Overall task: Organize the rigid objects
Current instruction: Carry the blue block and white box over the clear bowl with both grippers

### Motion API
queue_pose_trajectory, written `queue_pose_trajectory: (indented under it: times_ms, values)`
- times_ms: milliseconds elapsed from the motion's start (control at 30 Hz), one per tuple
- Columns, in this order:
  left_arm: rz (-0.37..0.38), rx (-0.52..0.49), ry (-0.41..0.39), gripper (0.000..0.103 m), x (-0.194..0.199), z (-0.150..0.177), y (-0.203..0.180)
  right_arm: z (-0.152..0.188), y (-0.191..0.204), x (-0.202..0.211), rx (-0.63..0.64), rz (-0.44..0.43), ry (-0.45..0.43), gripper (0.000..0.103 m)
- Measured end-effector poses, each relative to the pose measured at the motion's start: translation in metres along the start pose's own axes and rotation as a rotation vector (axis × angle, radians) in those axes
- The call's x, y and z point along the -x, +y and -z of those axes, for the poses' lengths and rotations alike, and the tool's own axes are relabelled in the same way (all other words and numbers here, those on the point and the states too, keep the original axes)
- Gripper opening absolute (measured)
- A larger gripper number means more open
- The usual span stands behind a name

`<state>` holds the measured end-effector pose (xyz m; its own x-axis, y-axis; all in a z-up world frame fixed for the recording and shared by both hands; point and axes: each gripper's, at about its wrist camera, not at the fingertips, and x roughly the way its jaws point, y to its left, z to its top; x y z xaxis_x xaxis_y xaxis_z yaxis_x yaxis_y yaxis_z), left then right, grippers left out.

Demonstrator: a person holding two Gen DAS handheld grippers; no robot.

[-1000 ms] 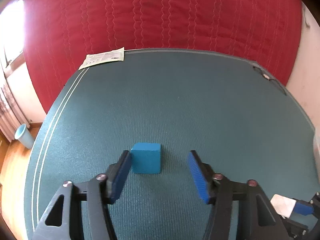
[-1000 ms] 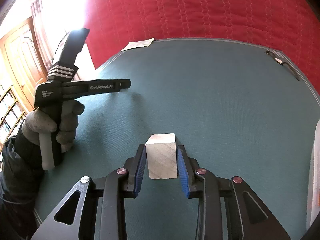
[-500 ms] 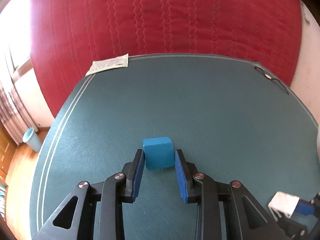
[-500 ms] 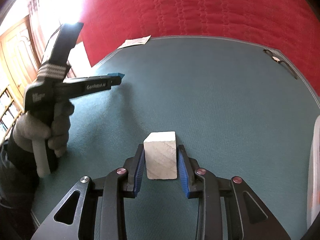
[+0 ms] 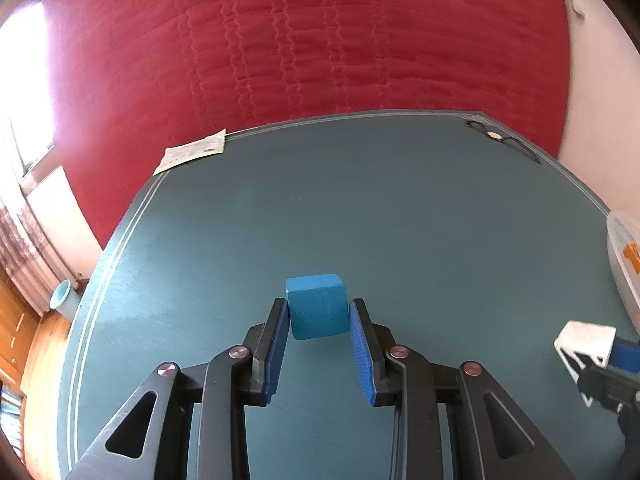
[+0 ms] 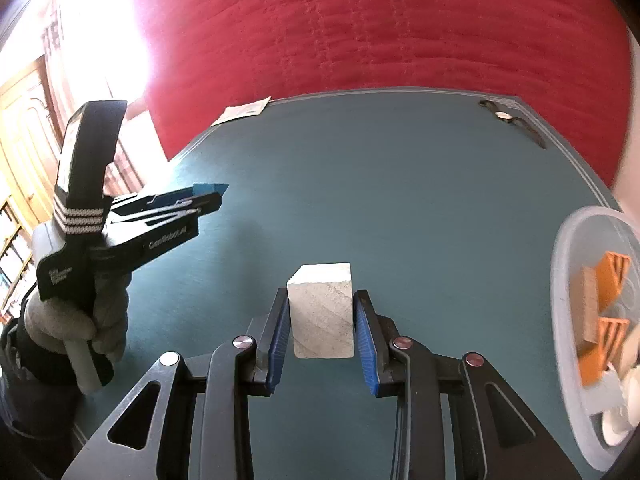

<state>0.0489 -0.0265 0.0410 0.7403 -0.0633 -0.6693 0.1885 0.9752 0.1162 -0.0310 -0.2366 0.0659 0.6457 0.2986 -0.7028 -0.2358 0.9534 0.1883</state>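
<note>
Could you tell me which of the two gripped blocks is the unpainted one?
The pale block in the right gripper; the left gripper holds a blue block.

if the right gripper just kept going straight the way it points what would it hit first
Nothing close. The right gripper is shut on the pale wooden block, and ahead of it lies only bare green mat up to the red quilt at the far edge. Depth is hard to judge here.

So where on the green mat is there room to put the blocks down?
The middle of the mat is bare, from the paper slip across to the watch. It's crowded only at the right edge, where the clear bin already holds blocks.
</note>
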Motion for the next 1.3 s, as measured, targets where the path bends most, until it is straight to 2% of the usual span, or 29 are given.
queue_pose_trajectory:
  times_ms: [633, 1033, 1300]
  values:
    - [0.071, -0.069, 0.021, 0.032, 0.019, 0.01, -0.074, 0.011, -0.082, 0.063, -0.138, 0.132, -0.087, 0.032]
    - [0.127, -0.113, 0.021, 0.033, 0.03, 0.012, -0.119, 0.026, -0.138, 0.091, -0.225, 0.25, -0.117, 0.032]
    - [0.159, -0.147, 0.019, 0.033, 0.035, 0.009, -0.141, 0.031, -0.169, 0.111, -0.28, 0.3, -0.154, 0.032]
